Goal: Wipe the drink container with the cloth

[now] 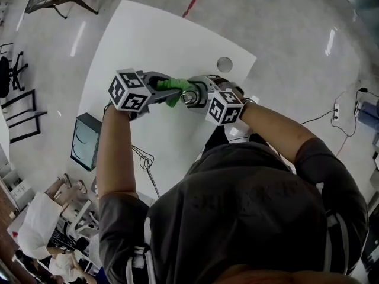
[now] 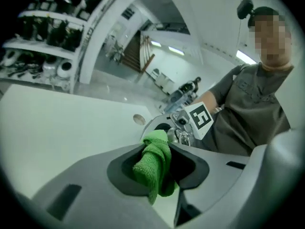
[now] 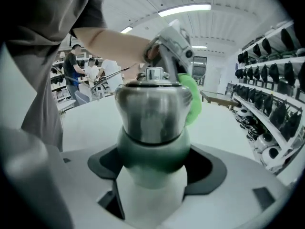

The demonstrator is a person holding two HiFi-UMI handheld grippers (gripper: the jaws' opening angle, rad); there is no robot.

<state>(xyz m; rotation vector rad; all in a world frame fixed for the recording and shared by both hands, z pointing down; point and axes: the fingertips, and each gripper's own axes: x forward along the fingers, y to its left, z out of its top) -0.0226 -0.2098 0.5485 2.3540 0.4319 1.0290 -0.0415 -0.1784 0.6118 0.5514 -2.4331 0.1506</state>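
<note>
The drink container is a bottle with a pale green body and a shiny steel top; my right gripper is shut on its body, holding it over the white table. The green cloth is bunched between the jaws of my left gripper, which is shut on it. In the head view the cloth presses against the container's steel top, between the left gripper and the right gripper. From the right gripper view the cloth shows behind the steel top on its right side.
A round hole lies in the table near its far right corner. A dark monitor stands on the floor left of the table, with cables beside it. Shelves of equipment line the room's wall. People stand in the background.
</note>
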